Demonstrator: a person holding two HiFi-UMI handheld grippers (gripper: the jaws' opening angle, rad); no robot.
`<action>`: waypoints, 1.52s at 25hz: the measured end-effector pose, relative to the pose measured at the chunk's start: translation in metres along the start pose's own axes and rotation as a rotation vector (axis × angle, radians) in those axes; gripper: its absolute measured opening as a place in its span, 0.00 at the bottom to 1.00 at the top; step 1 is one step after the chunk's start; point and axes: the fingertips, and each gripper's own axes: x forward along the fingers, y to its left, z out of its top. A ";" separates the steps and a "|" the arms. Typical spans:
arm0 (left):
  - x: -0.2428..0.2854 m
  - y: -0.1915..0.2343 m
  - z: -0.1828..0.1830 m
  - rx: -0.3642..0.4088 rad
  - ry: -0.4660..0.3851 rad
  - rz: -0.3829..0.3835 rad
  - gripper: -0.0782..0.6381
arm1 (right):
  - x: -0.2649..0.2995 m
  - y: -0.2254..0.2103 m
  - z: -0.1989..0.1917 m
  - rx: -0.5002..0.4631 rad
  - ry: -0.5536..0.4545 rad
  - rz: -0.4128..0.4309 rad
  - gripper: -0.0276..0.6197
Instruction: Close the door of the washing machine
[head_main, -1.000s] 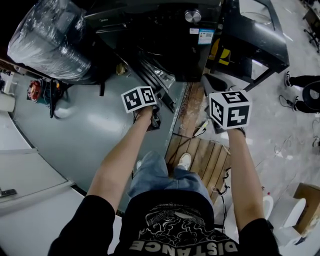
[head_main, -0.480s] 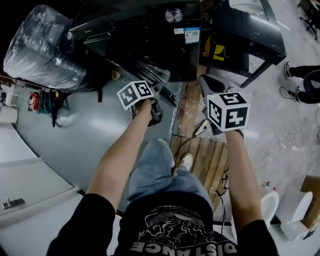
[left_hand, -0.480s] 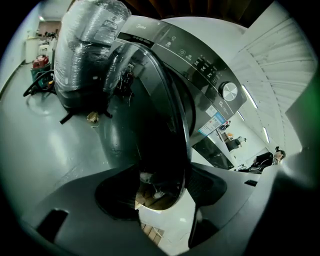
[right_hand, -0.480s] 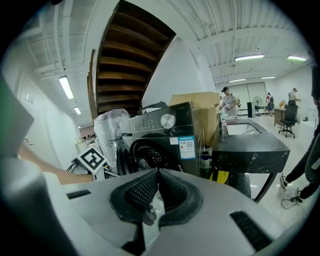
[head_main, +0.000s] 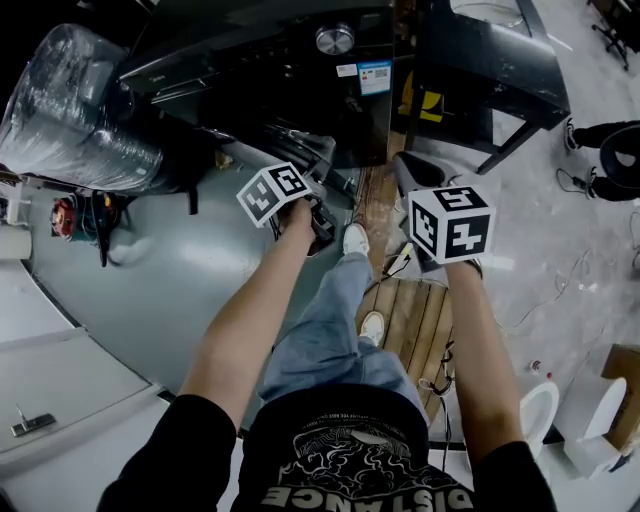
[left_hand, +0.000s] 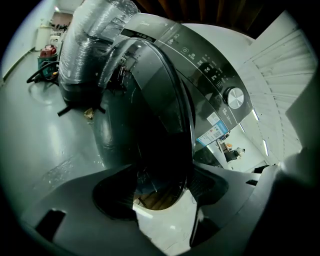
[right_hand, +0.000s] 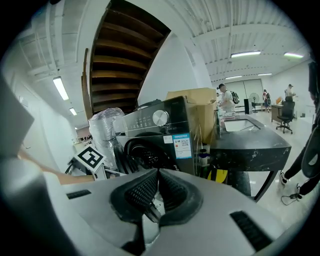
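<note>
The black washing machine (head_main: 300, 70) stands at the top of the head view, its round dark door (head_main: 325, 165) swung out toward me. My left gripper (head_main: 318, 218) is at the door's free edge. In the left gripper view the door (left_hand: 160, 110) is seen edge-on, its lower rim between the jaws of my left gripper (left_hand: 162, 197). Those jaws have just been opening and stand wide, with floor showing between the pads. My right gripper (head_main: 408, 172) hangs to the right of the machine, off the door. Its ribbed pads meet with nothing between them (right_hand: 156, 187).
A plastic-wrapped appliance (head_main: 70, 100) stands left of the machine, and a black table (head_main: 490, 70) to its right. Under my feet lies a wooden pallet (head_main: 410, 310). Cables (head_main: 440, 370) trail along it. A red tool (head_main: 65, 215) lies at far left, white fixtures (head_main: 545, 410) at lower right.
I have stepped forward with one foot and both grippers have come nearer the machine. The door looks swung further toward the machine's front, with the left gripper following it.
</note>
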 end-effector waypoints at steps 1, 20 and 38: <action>0.003 -0.002 0.001 -0.005 -0.001 -0.001 0.54 | 0.003 -0.002 0.003 0.001 -0.002 -0.002 0.08; 0.054 -0.037 0.026 -0.102 -0.003 -0.053 0.59 | 0.050 -0.036 0.017 0.046 0.016 -0.006 0.08; 0.092 -0.063 0.057 -0.115 -0.006 -0.056 0.63 | 0.088 -0.063 0.037 0.072 0.009 -0.027 0.08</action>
